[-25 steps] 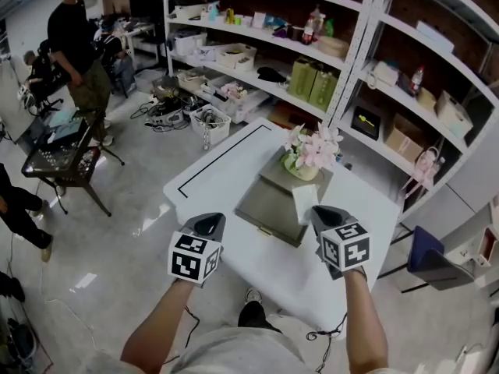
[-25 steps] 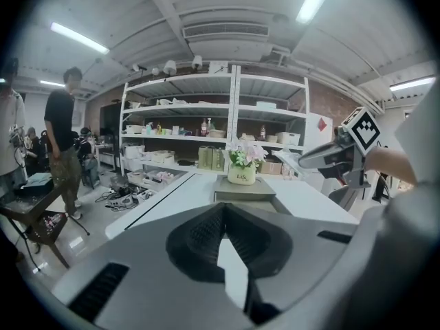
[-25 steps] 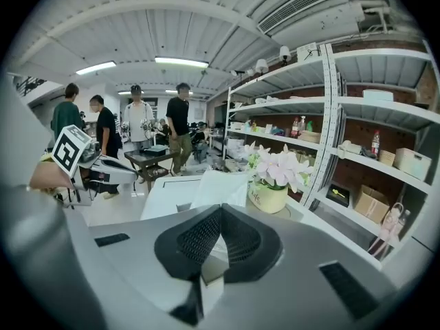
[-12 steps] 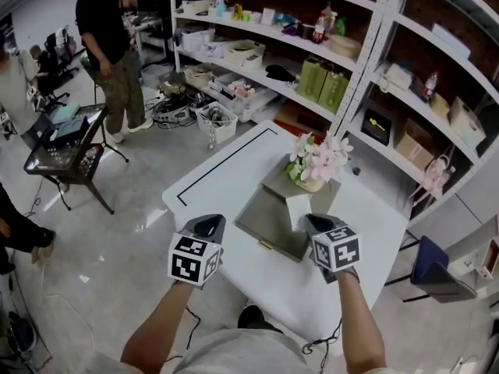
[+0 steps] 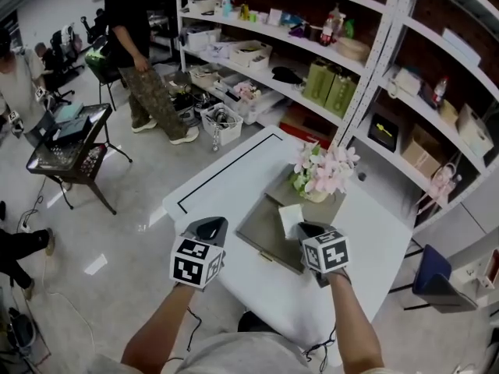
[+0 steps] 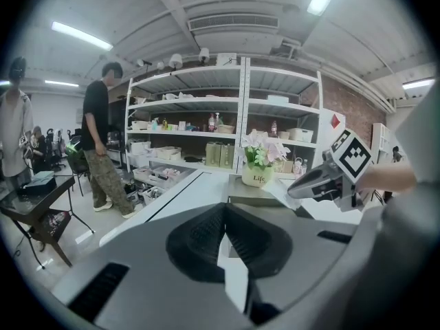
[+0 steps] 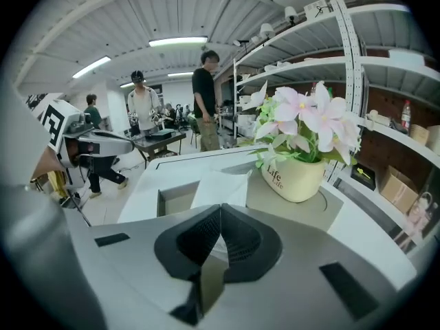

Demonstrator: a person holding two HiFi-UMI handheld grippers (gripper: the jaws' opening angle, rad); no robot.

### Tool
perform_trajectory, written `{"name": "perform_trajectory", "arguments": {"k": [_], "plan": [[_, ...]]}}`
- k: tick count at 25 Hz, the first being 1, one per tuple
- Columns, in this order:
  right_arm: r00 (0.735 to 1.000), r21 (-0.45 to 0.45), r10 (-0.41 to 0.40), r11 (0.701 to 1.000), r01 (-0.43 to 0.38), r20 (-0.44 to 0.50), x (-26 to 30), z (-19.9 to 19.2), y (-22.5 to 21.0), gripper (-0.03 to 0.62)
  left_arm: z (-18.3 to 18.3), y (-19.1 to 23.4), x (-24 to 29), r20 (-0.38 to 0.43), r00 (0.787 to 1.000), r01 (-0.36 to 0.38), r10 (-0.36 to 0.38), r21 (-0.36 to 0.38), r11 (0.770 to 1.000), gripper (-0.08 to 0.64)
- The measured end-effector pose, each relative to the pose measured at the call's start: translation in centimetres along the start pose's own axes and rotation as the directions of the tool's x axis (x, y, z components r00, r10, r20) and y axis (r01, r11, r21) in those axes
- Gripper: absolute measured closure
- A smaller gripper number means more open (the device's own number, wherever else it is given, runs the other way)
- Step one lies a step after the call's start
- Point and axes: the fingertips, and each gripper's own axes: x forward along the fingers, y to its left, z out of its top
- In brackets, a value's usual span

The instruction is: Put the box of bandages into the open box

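Observation:
The box of bandages (image 5: pixel 289 217) is small and white, and my right gripper (image 5: pixel 302 228) is shut on its near end. It hangs over the right part of the open grey box (image 5: pixel 251 232) on the white table (image 5: pixel 222 170). In the right gripper view the white box (image 7: pixel 221 186) sticks out ahead of the jaws, above the open box's hollow (image 7: pixel 172 200). My left gripper (image 5: pixel 211 224) is shut with nothing in it, at the table's near edge left of the open box. The left gripper view shows the right gripper (image 6: pixel 322 182) holding the white box (image 6: pixel 277 190).
A pot of pink flowers (image 5: pixel 321 174) stands on the open box's lid (image 5: pixel 300 201), just beyond the white box. Shelves (image 5: pixel 327 53) full of goods line the far side. A person (image 5: pixel 144 61) walks at the back left near a small black table (image 5: pixel 66 142).
My right gripper has moved left and forward with the white box, from the open box's right edge to over it. The left gripper has stayed put. The person behind has walked right.

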Motion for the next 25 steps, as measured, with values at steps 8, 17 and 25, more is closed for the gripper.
{"name": "perform_trajectory", "arguments": {"k": [8,17,25], "plan": [[0.995,-0.015,0.029,0.999,-0.03,-0.09,3.0,-1.8,0.1,0.588,-0.2,1.2,0.4,-0.018,0.999,-0.026,0.026,-0.01,1.0,0.557],[0.978,-0.088,0.036,0.995,-0.055,-0.205,4.8,-3.8,0.5,0.587,-0.7,1.8,1.0,-0.03,0.999,-0.043,0.042,-0.016,0.999,0.557],[0.97,-0.121,0.031,0.991,-0.062,-0.242,5.2,-4.2,0.6,0.581,-1.3,1.7,1.1,-0.047,0.998,-0.047,0.047,-0.011,0.999,0.557]]}}
